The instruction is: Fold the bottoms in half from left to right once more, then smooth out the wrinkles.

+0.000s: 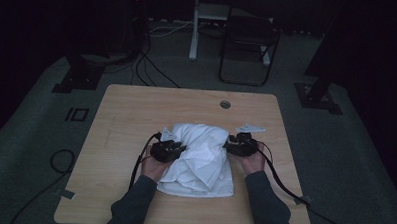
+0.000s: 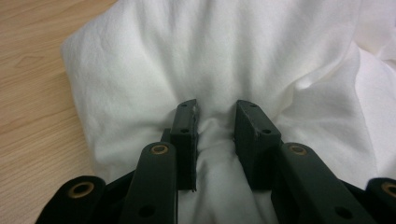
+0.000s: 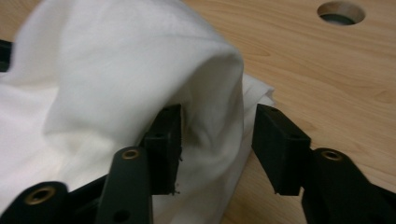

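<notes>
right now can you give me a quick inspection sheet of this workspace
surface: light wooden table, round cable hole near the far edge
job's things: crumpled white cloth at the middle of the table
clutter: small white scrap beside the right tool; a tape piece at the left edge
grippers: left tool straddles a raised cloth fold that fills its gap; right tool stands open around the cloth's edge, one pad clear of it
cables: a black cable trails from each tool; more lie on the floor
surroundings: dim room, grey floor, folding chair behind the table
</notes>
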Action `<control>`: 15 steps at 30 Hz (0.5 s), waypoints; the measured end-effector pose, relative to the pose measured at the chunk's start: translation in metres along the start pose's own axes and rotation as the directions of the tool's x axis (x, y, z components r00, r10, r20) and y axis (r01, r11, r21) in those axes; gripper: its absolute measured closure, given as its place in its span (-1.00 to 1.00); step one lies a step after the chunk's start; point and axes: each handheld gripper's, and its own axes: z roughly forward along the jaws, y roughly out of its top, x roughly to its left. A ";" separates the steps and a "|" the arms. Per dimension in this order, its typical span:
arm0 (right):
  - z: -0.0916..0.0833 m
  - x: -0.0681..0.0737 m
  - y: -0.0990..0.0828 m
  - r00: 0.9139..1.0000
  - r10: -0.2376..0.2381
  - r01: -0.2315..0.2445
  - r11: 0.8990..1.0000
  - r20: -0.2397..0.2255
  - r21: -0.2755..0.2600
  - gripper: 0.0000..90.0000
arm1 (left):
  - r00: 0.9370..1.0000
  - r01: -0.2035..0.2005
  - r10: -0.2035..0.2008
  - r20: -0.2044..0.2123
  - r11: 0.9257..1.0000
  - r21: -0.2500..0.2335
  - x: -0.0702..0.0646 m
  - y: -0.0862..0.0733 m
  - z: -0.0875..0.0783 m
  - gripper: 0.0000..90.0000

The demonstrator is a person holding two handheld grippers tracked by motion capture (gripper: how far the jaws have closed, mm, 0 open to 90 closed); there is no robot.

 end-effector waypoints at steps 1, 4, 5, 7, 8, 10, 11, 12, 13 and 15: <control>-0.004 0.001 0.000 1.000 -0.008 0.008 1.000 -0.001 -0.006 0.11 | 1.000 0.007 -0.007 0.001 1.000 -0.004 0.000 0.000 0.000 0.56; -0.020 0.004 -0.002 1.000 -0.015 0.015 0.999 -0.002 -0.028 0.07 | 1.000 0.011 -0.011 0.003 1.000 -0.011 0.001 -0.001 -0.001 0.56; -0.023 0.005 -0.003 1.000 -0.015 0.015 0.999 -0.001 -0.034 0.06 | 1.000 0.012 -0.012 0.002 1.000 -0.013 0.001 -0.001 -0.001 0.56; -0.033 0.006 -0.005 1.000 -0.009 0.009 0.999 -0.002 -0.050 0.04 | 1.000 0.013 -0.013 0.000 1.000 -0.017 0.000 -0.001 -0.001 0.56; -0.039 0.007 -0.007 1.000 -0.007 0.007 0.998 -0.001 -0.058 0.03 | 1.000 0.014 -0.014 -0.002 1.000 -0.018 0.000 -0.001 -0.001 0.56; -0.047 0.010 -0.009 1.000 -0.008 0.008 0.997 -0.001 -0.075 -0.03 | 1.000 0.023 -0.023 -0.003 0.999 -0.030 0.000 -0.002 -0.002 0.55; -0.052 0.013 -0.009 1.000 -0.011 0.011 0.996 -0.006 -0.085 -0.04 | 1.000 0.026 -0.026 -0.002 0.999 -0.032 0.000 -0.002 -0.002 0.55; -0.056 0.015 -0.010 1.000 -0.014 0.013 0.995 -0.009 -0.098 -0.07 | 1.000 0.027 -0.027 -0.002 0.999 -0.034 0.001 -0.002 -0.002 0.54; -0.060 0.018 -0.011 1.000 -0.013 0.012 0.994 -0.011 -0.108 -0.09 | 1.000 0.030 -0.030 -0.001 0.999 -0.036 0.001 -0.002 -0.003 0.54; -0.066 0.024 -0.014 1.000 -0.021 0.019 0.992 -0.016 -0.123 -0.10 | 0.999 0.034 -0.034 0.001 0.999 -0.038 0.001 -0.002 -0.003 0.54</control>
